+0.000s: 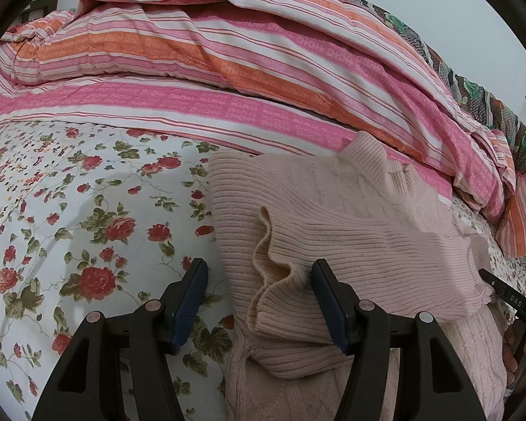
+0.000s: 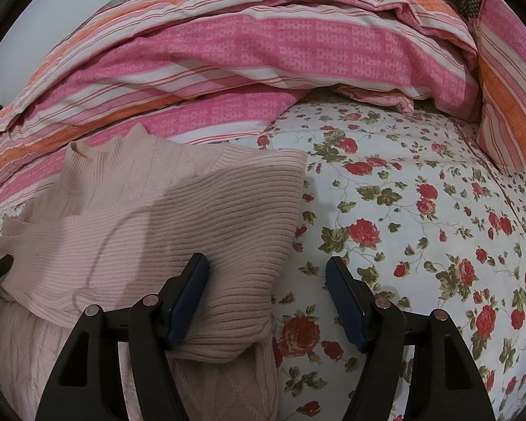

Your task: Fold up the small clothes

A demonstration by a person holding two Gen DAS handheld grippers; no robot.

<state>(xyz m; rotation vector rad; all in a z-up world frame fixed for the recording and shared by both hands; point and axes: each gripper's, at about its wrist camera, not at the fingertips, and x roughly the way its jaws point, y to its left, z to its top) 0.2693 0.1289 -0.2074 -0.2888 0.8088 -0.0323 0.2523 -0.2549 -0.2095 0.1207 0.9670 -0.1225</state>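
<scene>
a pale pink ribbed-knit sweater with a short stand-up collar is lying on a white bedsheet printed with red roses and green leaves, its collar pointing toward the back of the bed and both sleeves lying folded across the chest. the left gripper is hovering low over the sweater's left edge with its jaws spread wide and nothing between them, one finger above the sheet and the other against the wavy cuff of a folded sleeve. the right gripper is likewise standing wide apart and empty, straddling the sweater's right edge, one finger resting over the knit and the other over the floral sheet. judging by this layout, the sleeve-folding step appears done and the body fold is the one in hand: the next move probably calls for both grippers to drop to the lower part of the garment, pinch the hem at each side, and carry it up toward the collar so the sweater halves neatly. a bulky pink, orange and white striped quilt is heaped just behind the collar, touching or nearly touching it, leaving little room at the back. the loose ruffled cuff could slip out of place when the hem is lifted. a dark patterned blanket with green flowers is showing beyond the quilt, well clear of the work.
</scene>
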